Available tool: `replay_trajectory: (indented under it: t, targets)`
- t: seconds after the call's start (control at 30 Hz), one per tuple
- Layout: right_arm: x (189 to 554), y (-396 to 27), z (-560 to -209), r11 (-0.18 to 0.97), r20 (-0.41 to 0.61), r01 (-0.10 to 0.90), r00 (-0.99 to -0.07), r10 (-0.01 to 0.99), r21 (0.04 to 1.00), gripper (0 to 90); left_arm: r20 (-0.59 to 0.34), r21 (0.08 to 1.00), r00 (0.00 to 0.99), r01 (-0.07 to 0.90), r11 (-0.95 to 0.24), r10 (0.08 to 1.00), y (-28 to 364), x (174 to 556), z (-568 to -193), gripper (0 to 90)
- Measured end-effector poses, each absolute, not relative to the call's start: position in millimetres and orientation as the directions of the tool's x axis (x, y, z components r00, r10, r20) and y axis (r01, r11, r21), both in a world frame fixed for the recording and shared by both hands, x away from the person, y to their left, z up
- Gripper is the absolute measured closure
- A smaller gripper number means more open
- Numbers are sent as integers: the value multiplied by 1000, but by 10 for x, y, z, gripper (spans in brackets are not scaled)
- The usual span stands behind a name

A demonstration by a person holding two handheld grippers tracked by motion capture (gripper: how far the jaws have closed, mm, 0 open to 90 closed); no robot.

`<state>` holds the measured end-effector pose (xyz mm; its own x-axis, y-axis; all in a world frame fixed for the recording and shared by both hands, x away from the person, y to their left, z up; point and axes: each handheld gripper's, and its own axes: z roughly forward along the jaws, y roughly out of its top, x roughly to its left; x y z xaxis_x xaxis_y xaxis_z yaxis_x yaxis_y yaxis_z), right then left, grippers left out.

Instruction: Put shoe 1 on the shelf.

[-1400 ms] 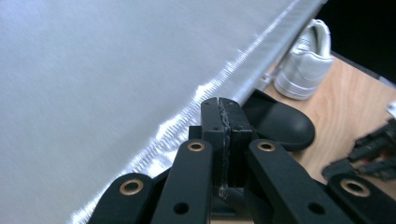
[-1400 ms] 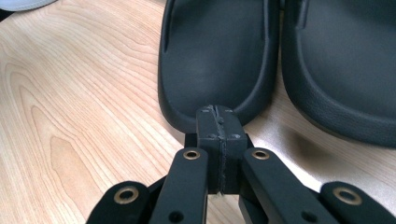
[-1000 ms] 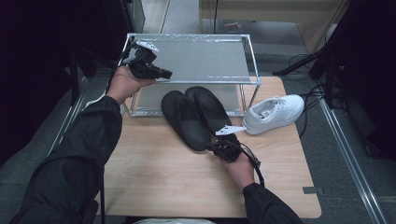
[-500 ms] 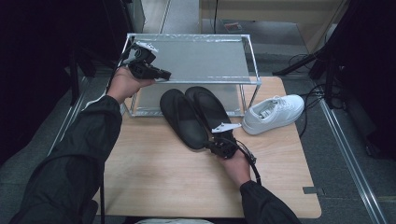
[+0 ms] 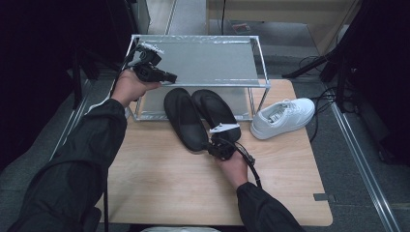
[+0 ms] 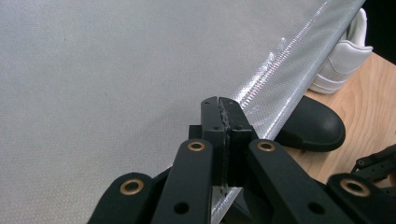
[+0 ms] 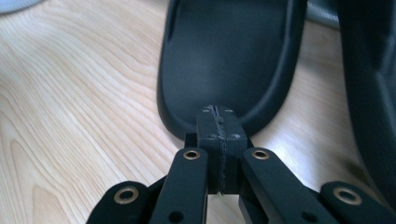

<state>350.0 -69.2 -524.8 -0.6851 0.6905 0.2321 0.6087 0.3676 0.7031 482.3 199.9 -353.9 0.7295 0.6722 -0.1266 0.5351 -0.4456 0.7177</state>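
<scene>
Two black slippers lie side by side on the wooden table (image 5: 159, 188), toes under a metal rack; the left slipper (image 5: 183, 118) (image 7: 224, 60), the right slipper (image 5: 212, 111) (image 7: 373, 93). My right gripper (image 5: 211, 145) (image 7: 218, 112) is shut and empty, its tip at the heel rim of the left slipper; I cannot tell whether it touches. My left gripper (image 5: 170, 77) (image 6: 222, 105) is shut with nothing in it, held over the front left of the rack's grey top shelf (image 5: 208, 60) (image 6: 93, 84).
A white sneaker (image 5: 283, 116) (image 6: 341, 65) lies on the table right of the rack. The rack's silver front rail (image 6: 289, 70) runs just ahead of the left jaws, with a slipper toe (image 6: 313, 128) below it. Cables trail on the floor at right.
My right gripper has slid a little to the left along the slippers' heels, toward the left slipper's heel. The left gripper has stayed over the rack.
</scene>
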Motion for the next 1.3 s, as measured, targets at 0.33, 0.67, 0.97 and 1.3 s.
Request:
replay_trajectory:
  t: [0.33,0.67,0.97,1.3]
  targets:
    - [3541,-569,-5196,364,234,601,-691,684,712,900,-123,725,727,531,-439,675,2000,4808,-3549,900]
    - [3463,-787,-5312,400,209,585,-711,672,706,900,-133,732,731,528,-431,669,2019,4817,-3562,900]
    - [3533,-570,-5346,370,233,596,-699,676,713,900,-117,735,729,520,-434,674,2011,4798,-3565,900]
    - [3679,-335,-5308,335,248,590,-693,677,735,900,-137,736,724,531,-420,676,2021,4810,-3571,900]
